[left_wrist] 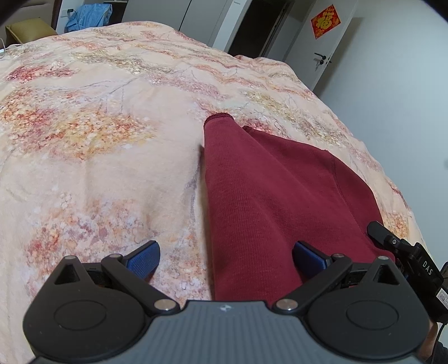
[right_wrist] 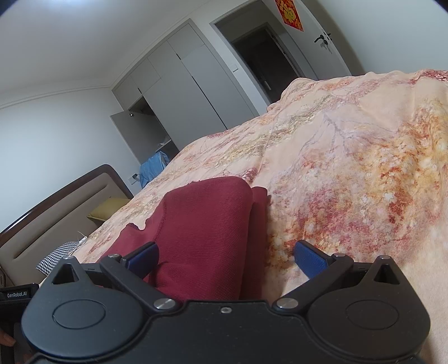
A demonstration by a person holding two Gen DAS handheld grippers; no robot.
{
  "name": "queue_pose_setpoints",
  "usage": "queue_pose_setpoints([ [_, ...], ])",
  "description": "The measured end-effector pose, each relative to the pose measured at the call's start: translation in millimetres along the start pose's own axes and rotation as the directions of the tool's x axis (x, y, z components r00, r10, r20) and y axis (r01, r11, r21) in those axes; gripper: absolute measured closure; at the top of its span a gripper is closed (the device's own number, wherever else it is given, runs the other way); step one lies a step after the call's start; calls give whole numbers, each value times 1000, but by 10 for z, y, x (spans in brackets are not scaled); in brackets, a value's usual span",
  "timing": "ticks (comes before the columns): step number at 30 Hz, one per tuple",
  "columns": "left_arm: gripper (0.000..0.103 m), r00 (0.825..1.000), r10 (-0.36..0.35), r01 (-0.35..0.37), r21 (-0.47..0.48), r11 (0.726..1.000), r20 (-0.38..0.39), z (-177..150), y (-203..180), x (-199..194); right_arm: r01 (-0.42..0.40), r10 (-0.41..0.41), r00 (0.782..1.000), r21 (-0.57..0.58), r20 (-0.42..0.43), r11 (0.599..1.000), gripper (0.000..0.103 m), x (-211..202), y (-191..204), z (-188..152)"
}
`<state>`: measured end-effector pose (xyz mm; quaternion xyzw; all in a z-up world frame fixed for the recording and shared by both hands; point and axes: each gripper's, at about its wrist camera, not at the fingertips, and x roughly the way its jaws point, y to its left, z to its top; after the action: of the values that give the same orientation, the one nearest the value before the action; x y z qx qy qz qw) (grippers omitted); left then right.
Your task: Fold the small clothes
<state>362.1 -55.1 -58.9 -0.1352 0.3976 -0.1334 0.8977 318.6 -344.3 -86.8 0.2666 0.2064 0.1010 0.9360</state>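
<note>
Peach floral bedspread (left_wrist: 98,126) under folded maroon garment (left_wrist: 266,196), white wardrobe (right_wrist: 179,84) beyond.

Dark red knit garment (left_wrist: 266,201) lies on the floral bedspread (left_wrist: 98,140), partly folded lengthwise, one layer lapped over another, hemmed end pointing far.

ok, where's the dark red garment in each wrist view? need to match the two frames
Left wrist: the dark red garment runs from the bottom centre up to the middle, right of centre, on the floral bedspread.
Right wrist: the garment sits lower centre, left of the middle, folded over on the bedspread.
Shared landmark: the red door decoration, upper right in both views.
</note>
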Motion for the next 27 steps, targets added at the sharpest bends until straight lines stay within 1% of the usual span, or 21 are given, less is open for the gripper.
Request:
queue_pose_setpoints([
  [3,0,1000,1,0,25,1000,-21,76,-18,-12,-7,7,1000,5,5,1000,0,-14,-9,-2],
  [5,0,999,4,-1,72,997,-37,121,-48,4,-17,17,1000,11,13,1000,0,-34,-19,1],
  [8,0,996,-13,24,124,992,-90,204,-64,76,-46,46,999,16,6,999,0,-63,-13,53],
  [9,0,993,-22,36,124,992,-113,241,-51,104,-59,60,998,16,-8,998,3,-57,-6,81],
  [11,0,988,-37,55,117,992,-150,311,-32,143,-66,66,997,16,-38,998,10,-34,25,136],
  [13,0,984,-41,64,131,989,-173,345,-41,171,-55,55,996,14,-70,998,21,5,46,175],
  [14,0,982,-40,67,142,988,-182,357,-49,182,-42,44,995,19,-91,999,24,31,46,192],
  [15,0,981,-42,71,150,986,-189,366,-53,189,-27,30,993,28,-112,999,32,53,39,203],
  [16,0,980,-43,74,154,985,-197,375,-57,197,-19,23,991,34,-131,999,36,67,28,215],
  [17,0,978,-44,77,157,985,-205,389,-58,204,-15,19,989,33,-144,999,38,76,34,227],
  [19,0,975,-51,88,164,983,-218,413,-57,217,-11,14,987,23,-163,1000,50,57,41,248],
  [20,0,973,-53,92,167,982,-224,420,-56,223,-10,13,986,19,-167,1000,53,46,46,253],
  [22,0,972,-54,96,176,980,-230,428,-66,219,-7,8,986,11,-169,1000,65,27,69,254],
  [23,0,972,-55,99,183,978,-230,429,-74,215,-2,2,986,4,-166,1000,68,16,89,254],
  [25,0,971,-58,103,187,977,-230,438,-75,216,4,-7,987,-19,-160,1000,78,-2,155,256],
  [27,2,971,-70,115,189,975,-227,437,-74,208,22,-30,989,-58,-147,998,79,-17,249,258],
])
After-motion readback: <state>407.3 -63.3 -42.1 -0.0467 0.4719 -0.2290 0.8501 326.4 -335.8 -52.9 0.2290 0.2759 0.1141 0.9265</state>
